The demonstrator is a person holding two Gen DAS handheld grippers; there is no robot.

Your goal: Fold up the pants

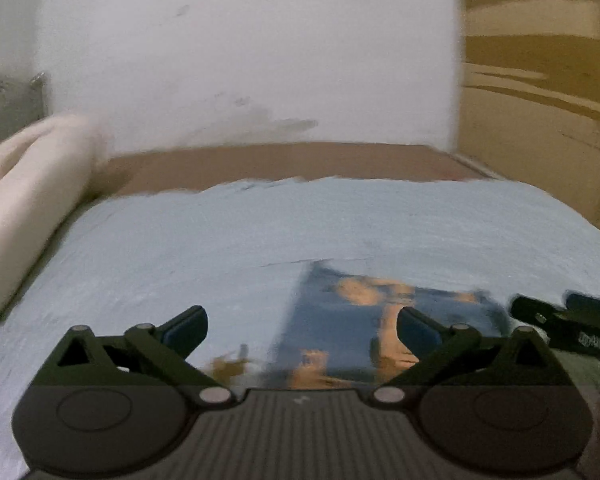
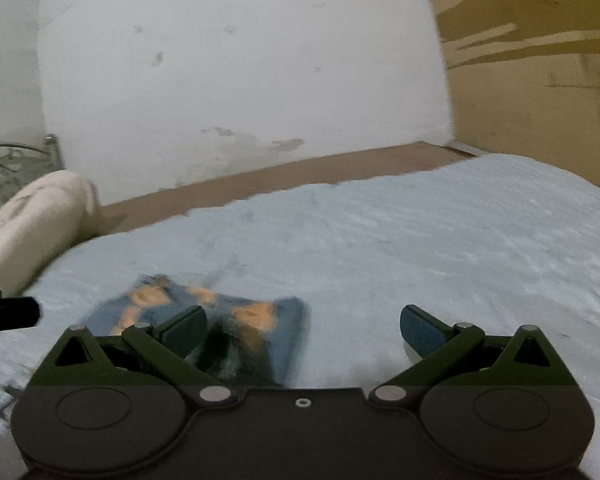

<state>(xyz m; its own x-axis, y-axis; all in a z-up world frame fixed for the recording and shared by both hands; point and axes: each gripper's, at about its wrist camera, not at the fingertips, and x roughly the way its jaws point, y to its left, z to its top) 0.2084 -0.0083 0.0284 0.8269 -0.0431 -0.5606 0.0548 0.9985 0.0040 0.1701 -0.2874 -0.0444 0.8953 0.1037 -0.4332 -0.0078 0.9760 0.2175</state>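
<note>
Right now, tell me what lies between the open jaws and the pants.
Nothing visible does. The folded pants lie flat on the light blue bedspread, just ahead of the left gripper and right gripper; the white pillow sits well aside.

The folded blue denim pants with orange patches (image 2: 236, 320) lie on the light blue blanket (image 2: 420, 248) that covers the bed. Taking the pants as landmark: the cream rolled pillow (image 2: 32, 224) lies to their left at the bed's edge, with the grey metal bed frame (image 2: 8, 168) behind it. The white plaster wall (image 2: 240, 80) stands behind the pants, past a brown strip of bare mattress (image 2: 300, 172). The tan wooden panel (image 2: 540, 80) stands to the right, well apart.
</note>
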